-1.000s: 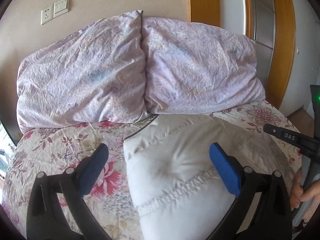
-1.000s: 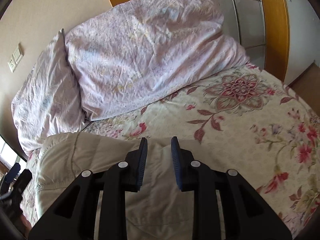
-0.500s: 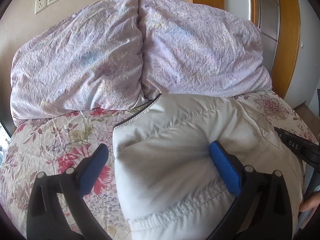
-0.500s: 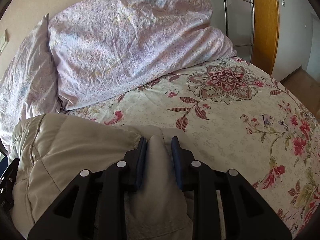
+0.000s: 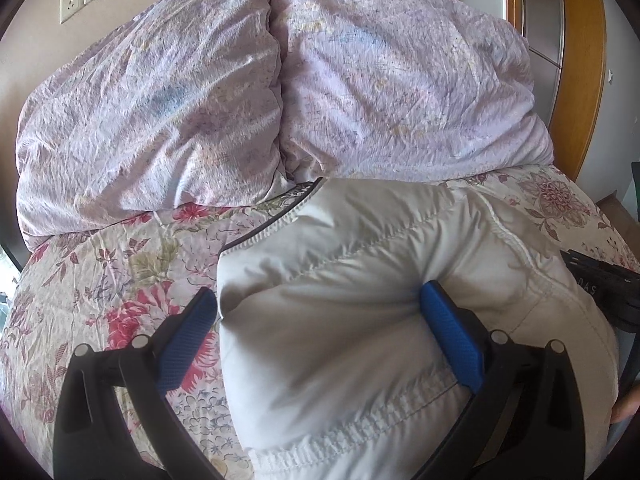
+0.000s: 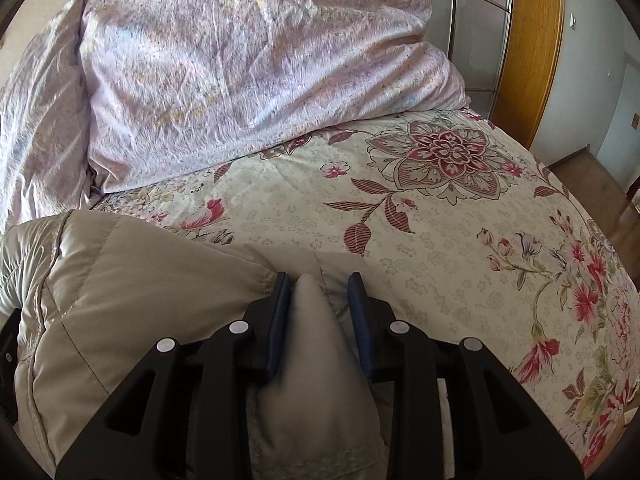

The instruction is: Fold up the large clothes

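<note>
A pale quilted puffer jacket [image 5: 360,320] lies bunched on a bed covered with a floral bedspread [image 5: 100,280], near 2 crumpled lilac pillows [image 5: 160,120] propped at the head of the bed.

In the left wrist view, the left gripper [image 5: 316,312] stands wide apart. Its right blue pad presses into the jacket's padding, while its left pad sits just beside the jacket's zip edge, over the bedspread. Nothing is pinched between them. At the right edge of this view, part of the other black tool and a bit of a person's hand [image 5: 624,412] show.

In the right wrist view, the right gripper [image 6: 320,284] has a narrow gap, and its jaws have just been opening. A raised fold of the jacket [image 6: 120,288] stands between the 2 blue pads; the left pad touches it, and the right pad looks slightly clear of it. Beyond lies the bedspread [image 6: 440,220] with a large red flower, then a pillow [image 6: 240,60] and a wooden door frame [image 6: 532,40].
</note>
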Demonstrator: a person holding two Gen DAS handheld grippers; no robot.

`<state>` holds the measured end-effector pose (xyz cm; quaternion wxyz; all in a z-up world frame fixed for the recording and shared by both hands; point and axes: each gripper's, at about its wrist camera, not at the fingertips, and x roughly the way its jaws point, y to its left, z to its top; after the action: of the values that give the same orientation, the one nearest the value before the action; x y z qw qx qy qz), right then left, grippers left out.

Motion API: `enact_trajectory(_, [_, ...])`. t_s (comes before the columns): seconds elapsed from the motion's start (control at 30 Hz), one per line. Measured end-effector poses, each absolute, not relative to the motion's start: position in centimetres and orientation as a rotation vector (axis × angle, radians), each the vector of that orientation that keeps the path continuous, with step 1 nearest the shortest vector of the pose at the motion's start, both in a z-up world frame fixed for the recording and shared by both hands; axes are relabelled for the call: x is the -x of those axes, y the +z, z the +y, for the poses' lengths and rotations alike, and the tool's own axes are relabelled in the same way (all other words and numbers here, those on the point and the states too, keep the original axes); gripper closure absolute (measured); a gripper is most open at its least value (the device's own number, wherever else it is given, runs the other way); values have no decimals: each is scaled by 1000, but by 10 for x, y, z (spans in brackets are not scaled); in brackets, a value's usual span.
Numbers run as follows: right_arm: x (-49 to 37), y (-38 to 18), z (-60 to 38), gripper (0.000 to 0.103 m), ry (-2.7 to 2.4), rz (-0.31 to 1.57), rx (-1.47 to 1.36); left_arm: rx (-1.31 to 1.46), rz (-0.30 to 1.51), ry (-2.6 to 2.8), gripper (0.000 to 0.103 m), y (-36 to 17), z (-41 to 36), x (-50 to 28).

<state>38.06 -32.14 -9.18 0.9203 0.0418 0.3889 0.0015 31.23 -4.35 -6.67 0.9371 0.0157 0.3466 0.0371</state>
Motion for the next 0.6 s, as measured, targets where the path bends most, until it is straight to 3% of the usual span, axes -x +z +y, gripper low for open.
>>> enact_trajectory(0.23, [-348, -58, -335, 72, 174, 619, -206, -54, 709, 92, 2, -69, -44, -313])
enact_trajectory(0.37, [-331, -36, -307, 72, 254, 561, -92, -66, 708, 101, 2, -68, -44, -312])
enact_trajectory(0.6, [-355, -71, -316, 72, 200, 686, -139, -54, 705, 87, 2, -67, -44, -311])
